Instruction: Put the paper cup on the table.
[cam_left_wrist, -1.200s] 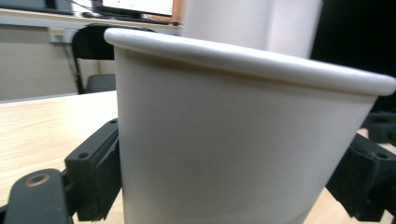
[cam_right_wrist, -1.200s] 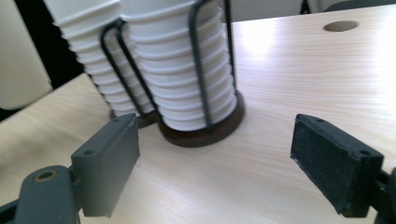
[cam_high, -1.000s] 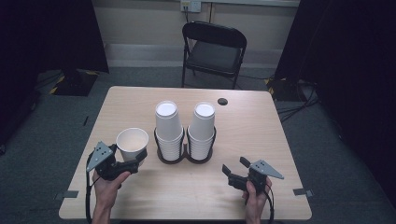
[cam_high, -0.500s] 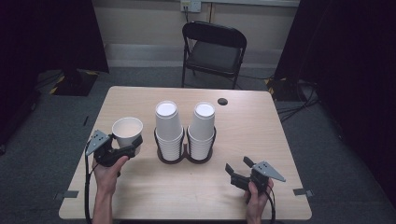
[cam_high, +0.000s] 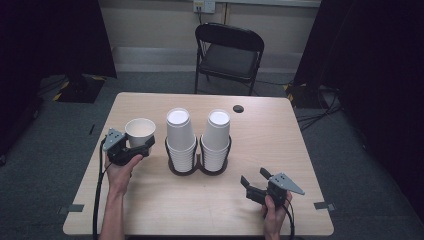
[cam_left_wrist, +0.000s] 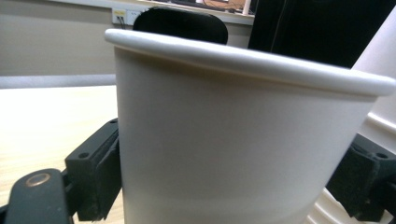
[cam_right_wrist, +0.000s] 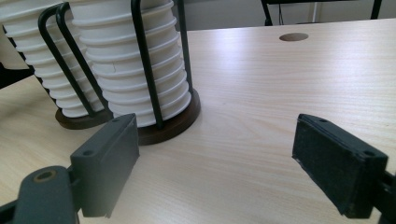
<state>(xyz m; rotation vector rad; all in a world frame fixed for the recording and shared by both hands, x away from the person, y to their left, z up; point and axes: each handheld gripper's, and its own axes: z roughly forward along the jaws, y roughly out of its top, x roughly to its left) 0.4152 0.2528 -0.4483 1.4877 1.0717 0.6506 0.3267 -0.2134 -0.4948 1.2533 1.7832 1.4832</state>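
Left claw (cam_high: 142, 149) gripping single cup (cam_high: 140, 131), jaws pinching its wall on both sides, holding it upright at desk's (cam_high: 300, 150) left side, just beside left stack (cam_high: 180, 137) in rack (cam_high: 197, 167). Right claw (cam_high: 256, 184) sitting wide open, empty (idling near front edge). Step, by my read: carrying cup clear of stacks. Next move calling for level set-down, then gentle release.
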